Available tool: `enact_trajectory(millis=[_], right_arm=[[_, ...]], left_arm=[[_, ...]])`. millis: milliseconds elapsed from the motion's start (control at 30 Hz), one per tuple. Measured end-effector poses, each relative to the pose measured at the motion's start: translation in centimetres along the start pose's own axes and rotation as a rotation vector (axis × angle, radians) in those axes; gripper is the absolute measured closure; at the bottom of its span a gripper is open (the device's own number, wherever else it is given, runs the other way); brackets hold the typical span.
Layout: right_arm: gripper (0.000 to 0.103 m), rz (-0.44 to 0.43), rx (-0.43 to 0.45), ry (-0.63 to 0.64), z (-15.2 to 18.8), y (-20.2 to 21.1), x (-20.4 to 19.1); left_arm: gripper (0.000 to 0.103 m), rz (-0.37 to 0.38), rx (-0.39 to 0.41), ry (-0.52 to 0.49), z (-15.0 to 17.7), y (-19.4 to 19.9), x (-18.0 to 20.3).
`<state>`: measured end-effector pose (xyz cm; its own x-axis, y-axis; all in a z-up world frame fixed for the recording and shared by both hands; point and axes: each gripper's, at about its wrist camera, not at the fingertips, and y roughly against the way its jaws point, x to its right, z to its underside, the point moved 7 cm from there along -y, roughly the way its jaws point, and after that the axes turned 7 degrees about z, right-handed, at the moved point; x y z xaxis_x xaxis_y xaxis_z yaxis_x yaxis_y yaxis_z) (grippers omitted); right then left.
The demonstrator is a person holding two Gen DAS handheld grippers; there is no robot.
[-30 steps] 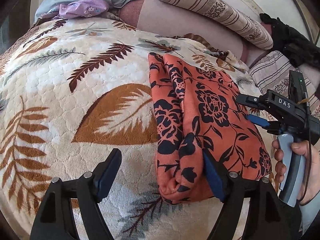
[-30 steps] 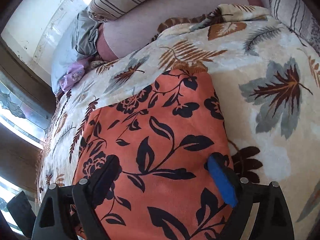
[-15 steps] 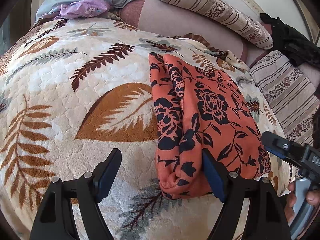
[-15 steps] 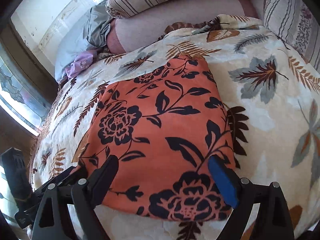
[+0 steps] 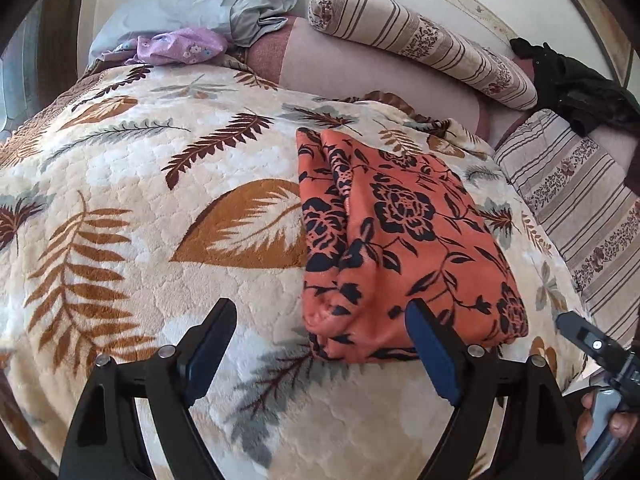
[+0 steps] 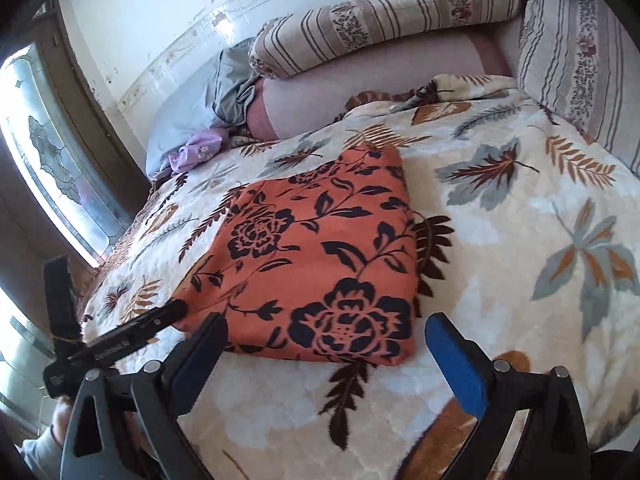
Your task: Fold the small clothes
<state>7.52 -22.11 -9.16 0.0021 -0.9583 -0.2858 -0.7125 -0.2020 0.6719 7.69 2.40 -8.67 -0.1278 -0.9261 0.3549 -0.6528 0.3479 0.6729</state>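
both hand-held grippers, left (image 5: 320, 344) and right (image 6: 332, 356), just opened wider, empty.

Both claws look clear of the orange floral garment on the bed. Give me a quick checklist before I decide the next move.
1. Left claw empty: ok. Its jaws have just been opening, nothing between the pads.
2. Right claw empty: ok. Jaws also just opened wider, nothing gripped.
3. Orange cloth with black flower print folded: ok. It lies as a compact rectangle, flat on the cream leaf-patterned blanket.
4. Fold edges tidy: not ok. In the left wrist view the layered left edge bulges and shows loose layers.
5. Another piece to fold: cannot tell. A crumpled lilac floral cloth lies by the grey pillow.
6. Claws apart from each other: ok.
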Motion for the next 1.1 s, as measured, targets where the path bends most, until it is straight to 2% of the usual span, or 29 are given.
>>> enact_trajectory(millis=[100,167,267,367,467,533,767,900,1100], right_arm=[[0.003,-0.009,-0.059,-0.103,1.1,-1.0,2.5],[0.003,0.008,-0.095,-0.128,1.7,-1.6,3.5],[0.003,0.026,-0.115,-0.101,2.3,-1.7,3.8],[0.003,0.047,-0.111,-0.028,2.7,-1.3,3.4],[0.003,0.070,-0.081,0.030,2.8,-0.5,3.2],[0.003,0.092,-0.059,0.052,2.8,0.1,3.2],[0.000,0.191,0.037,0.136,2.0,2.0,2.8],[0.000,0.211,0.096,0.169,1.5,3.2,2.2],[0.000,0.203,0.143,0.187,1.2,4.1,1.3]], left_arm=[[0.016,-0.049,0.012,-0.038,0.5,1.5,2.0],[0.016,-0.088,0.044,-0.066,0.5,2.4,3.3],[0.015,-0.146,0.074,-0.091,0.4,3.3,4.8],[0.014,-0.196,0.038,-0.089,0.4,3.1,5.4],[0.014,-0.210,0.010,-0.050,0.8,2.8,5.5],[0.014,-0.238,-0.007,-0.062,1.0,2.5,5.7],[0.014,-0.275,0.013,-0.091,1.5,3.3,6.4],[0.014,-0.337,0.013,-0.116,1.6,3.5,6.4],[0.014,-0.329,0.020,-0.120,1.9,3.9,6.6]])
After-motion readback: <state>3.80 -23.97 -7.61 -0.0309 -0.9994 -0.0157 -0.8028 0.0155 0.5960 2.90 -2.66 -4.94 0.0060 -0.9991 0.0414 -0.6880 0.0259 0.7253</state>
